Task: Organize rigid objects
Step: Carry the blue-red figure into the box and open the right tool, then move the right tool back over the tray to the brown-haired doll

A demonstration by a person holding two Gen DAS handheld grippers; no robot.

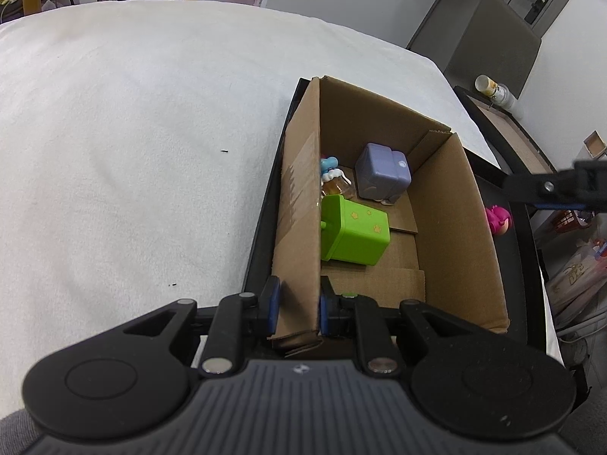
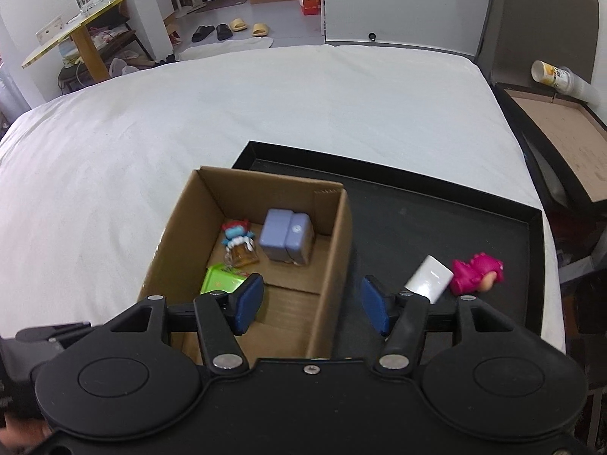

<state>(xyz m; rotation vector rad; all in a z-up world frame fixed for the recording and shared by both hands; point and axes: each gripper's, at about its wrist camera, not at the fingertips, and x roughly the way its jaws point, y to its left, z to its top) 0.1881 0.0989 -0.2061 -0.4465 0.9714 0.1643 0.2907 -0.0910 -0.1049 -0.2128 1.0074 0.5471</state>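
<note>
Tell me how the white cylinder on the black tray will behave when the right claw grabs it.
The white cylinder lies tipped on its side, so a nudge likely rolls it across the black tray. Its glossy surface may slip between the pads. It looks small and probably light.

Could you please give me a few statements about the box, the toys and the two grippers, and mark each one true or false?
1. The left gripper is clamped on the wall of the cardboard box. True.
2. The green block lies outside the box. False: it lies inside, near the purple cube.
3. The pink toy lies on the black tray, outside the box. True.
4. The right gripper holds the white piece. False: its jaws are open and empty; the white piece lies on the tray.
5. The box stands on the white sheet alone. False: it stands on the tray.
</note>
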